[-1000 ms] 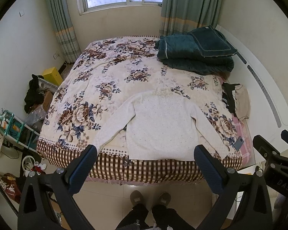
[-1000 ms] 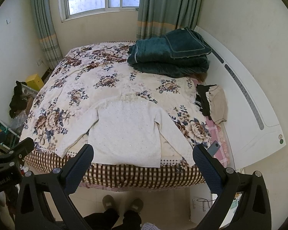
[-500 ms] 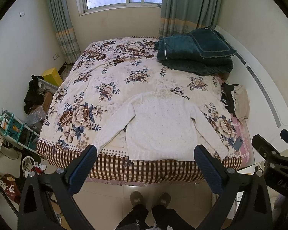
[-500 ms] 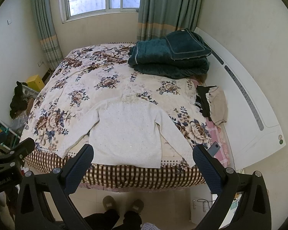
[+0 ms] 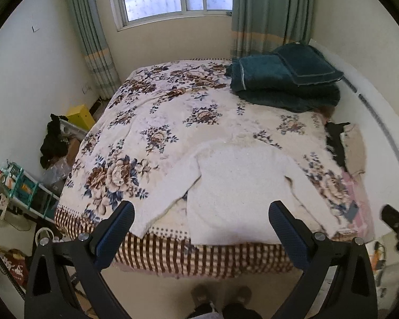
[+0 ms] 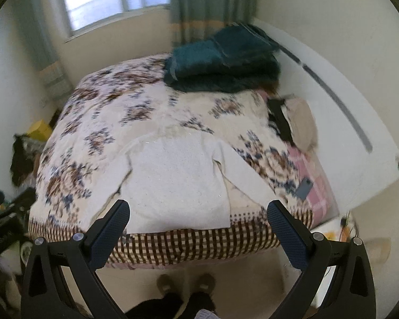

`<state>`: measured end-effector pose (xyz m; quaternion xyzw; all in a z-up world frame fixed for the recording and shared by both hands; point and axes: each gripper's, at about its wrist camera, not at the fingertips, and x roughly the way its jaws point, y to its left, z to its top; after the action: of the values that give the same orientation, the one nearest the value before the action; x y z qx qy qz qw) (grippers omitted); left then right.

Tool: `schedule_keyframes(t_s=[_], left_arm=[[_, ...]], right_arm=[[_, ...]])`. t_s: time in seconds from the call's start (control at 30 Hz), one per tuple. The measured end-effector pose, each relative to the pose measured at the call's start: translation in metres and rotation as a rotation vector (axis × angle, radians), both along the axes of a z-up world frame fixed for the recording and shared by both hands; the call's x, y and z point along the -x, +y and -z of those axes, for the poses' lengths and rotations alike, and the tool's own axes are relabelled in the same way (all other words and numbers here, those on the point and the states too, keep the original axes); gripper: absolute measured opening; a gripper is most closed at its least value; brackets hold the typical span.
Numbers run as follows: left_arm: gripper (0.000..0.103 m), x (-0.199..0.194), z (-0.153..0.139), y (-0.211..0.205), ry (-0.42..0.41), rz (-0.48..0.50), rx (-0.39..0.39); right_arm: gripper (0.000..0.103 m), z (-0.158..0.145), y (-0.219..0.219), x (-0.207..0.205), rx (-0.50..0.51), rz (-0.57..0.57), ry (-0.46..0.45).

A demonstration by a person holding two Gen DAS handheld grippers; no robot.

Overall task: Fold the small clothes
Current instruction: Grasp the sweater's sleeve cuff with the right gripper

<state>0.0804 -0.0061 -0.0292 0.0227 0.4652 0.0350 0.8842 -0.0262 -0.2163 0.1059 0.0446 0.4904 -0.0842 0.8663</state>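
Observation:
A white knit sweater [image 5: 236, 186] lies flat on the near edge of the floral bed [image 5: 157, 122], sleeves spread out to both sides, hem toward me. It also shows in the right wrist view [image 6: 173, 178], which is blurred. My left gripper [image 5: 202, 220] is open and empty, held above the floor in front of the bed edge. My right gripper [image 6: 198, 219] is open and empty, also short of the bed, level with the sweater's hem.
Folded teal blankets [image 5: 284, 79] sit at the bed's far right. Dark and beige clothes [image 5: 345, 143] and a phone [image 6: 304, 187] lie along the right side by the white headboard [image 6: 345, 122]. Clutter and a yellow box [image 5: 79, 114] stand on the left floor.
Both grippers have moved closer to the bed edge; the sweater looks larger. The right view has swung left and is motion-blurred. The sweater has not moved.

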Motion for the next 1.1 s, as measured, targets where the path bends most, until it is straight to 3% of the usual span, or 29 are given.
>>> schedule_keyframes(t_s=[0.27, 0.5, 0.63, 0.73, 0.93, 1.0, 1.03, 1.07, 1.1], left_arm=[[0.103, -0.068, 0.128, -0.026, 0.096, -0.001, -0.051], [0.103, -0.125, 0.236, -0.060, 0.211, -0.037, -0.166], [0.103, -0.151, 0.294, -0.080, 0.291, -0.041, -0.168], [0.103, -0.170, 0.349, -0.099, 0.350, -0.017, -0.214], [0.103, -0.199, 0.414, -0.116, 0.408, -0.027, -0.233], [0.103, -0.209, 0.430, -0.120, 0.418, -0.029, -0.228], [0.103, -0.212, 0.437, -0.123, 0.424, -0.025, -0.232], [0.103, -0.214, 0.444, -0.126, 0.429, -0.018, -0.238], [0.103, -0.216, 0.450, -0.129, 0.434, -0.010, -0.248]], right_arm=[[0.103, 0.167, -0.131, -0.035, -0.011, 0.354, 0.150], [0.103, 0.338, -0.293, -0.032, -0.202, 0.672, 0.280], [0.103, 0.430, -0.368, -0.028, -0.289, 0.829, 0.327], [0.103, 0.482, -0.404, -0.030, -0.310, 0.900, 0.332], [0.103, 0.579, -0.455, -0.053, -0.387, 0.940, 0.375], [0.097, 0.601, -0.460, -0.062, -0.401, 0.933, 0.404], [0.085, 0.610, -0.460, -0.066, -0.415, 0.929, 0.419], [0.061, 0.619, -0.461, -0.070, -0.444, 0.922, 0.423], [0.053, 0.627, -0.462, -0.074, -0.479, 0.913, 0.424]])
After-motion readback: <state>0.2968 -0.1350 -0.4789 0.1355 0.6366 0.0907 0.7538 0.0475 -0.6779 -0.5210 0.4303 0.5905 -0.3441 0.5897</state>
